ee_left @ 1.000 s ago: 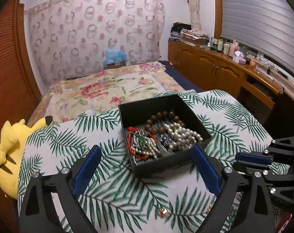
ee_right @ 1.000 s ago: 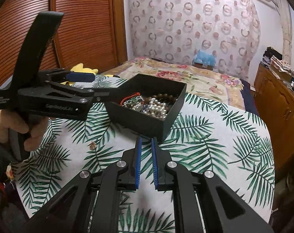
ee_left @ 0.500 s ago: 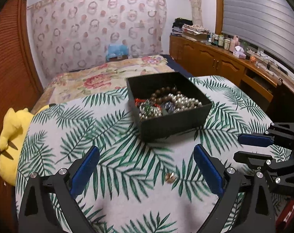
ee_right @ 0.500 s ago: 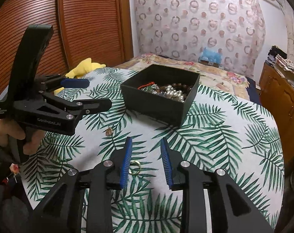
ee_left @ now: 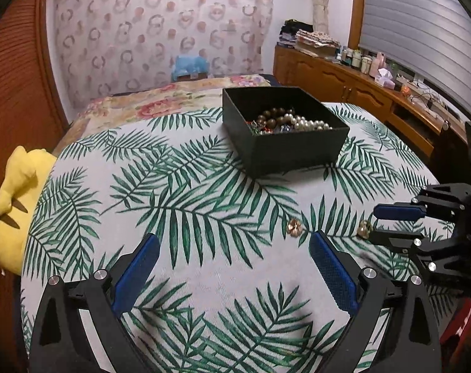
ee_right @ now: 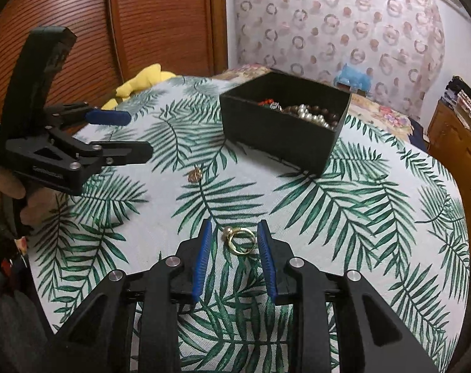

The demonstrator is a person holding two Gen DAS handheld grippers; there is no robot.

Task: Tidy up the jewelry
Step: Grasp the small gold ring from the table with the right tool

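A palm-leaf cloth (ee_left: 204, 279) covers the desk; bed (ee_left: 161, 102) at twelve o'clock. Left gripper (ee_left: 232, 258) fingers wide; right gripper (ee_right: 234, 242) fingers narrow, just opened, bracketing a ring (ee_right: 240, 241).

A round table under a palm-leaf cloth (ee_left: 204, 279) fills the near ground. Beyond it lies a bed with a floral cover (ee_left: 148, 105) against a ring-patterned curtain (ee_left: 161, 31). Slatted wooden doors (ee_right: 80, 25) stand left; a wooden sideboard (ee_left: 344, 84) (cluttered with bottles) runs right beneath a lowered blind (ee_left: 422, 31).

One black box (ee_right: 279, 136), two loose gold pieces (ee_right: 240, 240) on the cloth, one yellow plush (ee_left: 15, 192)
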